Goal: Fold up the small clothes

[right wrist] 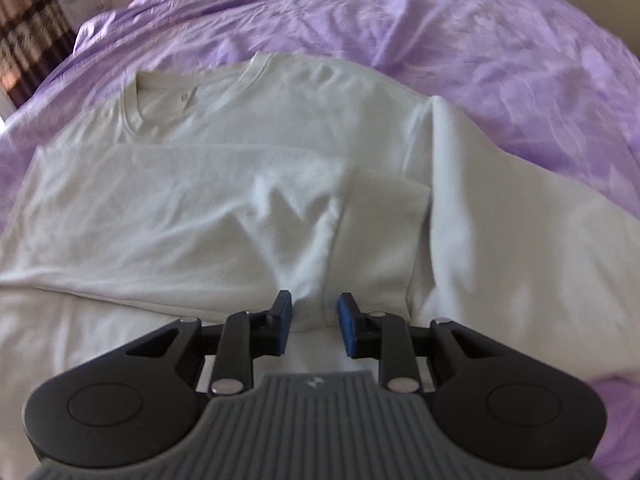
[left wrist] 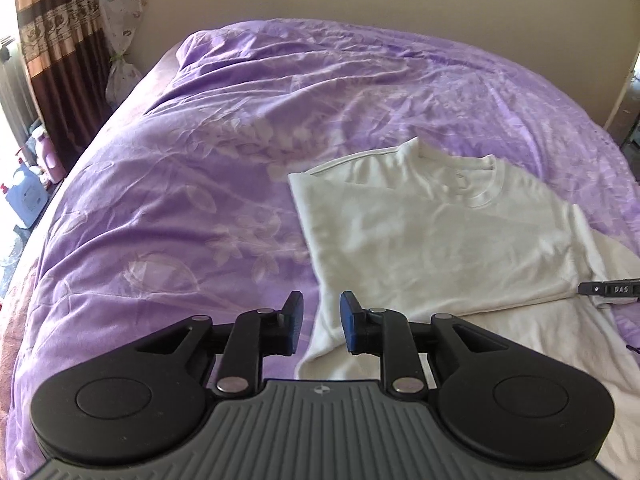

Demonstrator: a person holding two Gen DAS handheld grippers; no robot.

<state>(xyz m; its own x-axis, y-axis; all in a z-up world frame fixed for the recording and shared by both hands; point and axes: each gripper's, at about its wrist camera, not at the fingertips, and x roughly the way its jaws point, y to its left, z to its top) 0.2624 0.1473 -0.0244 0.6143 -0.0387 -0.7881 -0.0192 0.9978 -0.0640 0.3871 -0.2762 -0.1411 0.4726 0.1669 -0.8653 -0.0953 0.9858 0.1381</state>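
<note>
Very little here can be read. On the dark gripper finger (left wrist: 610,290) that pokes in from the right edge of the left wrist view, small pale letters look like "DAS", though the print is tiny and I would not swear to it. A small round emblem (left wrist: 321,390) sits on the ribbed grey housing of the left gripper, too small to make out. The bottles (left wrist: 25,196) on the floor by the curtain carry labels that are illegible.

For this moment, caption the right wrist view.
Open right gripper above partly folded white cotton T-shirt on purple floral bedspread.
</note>
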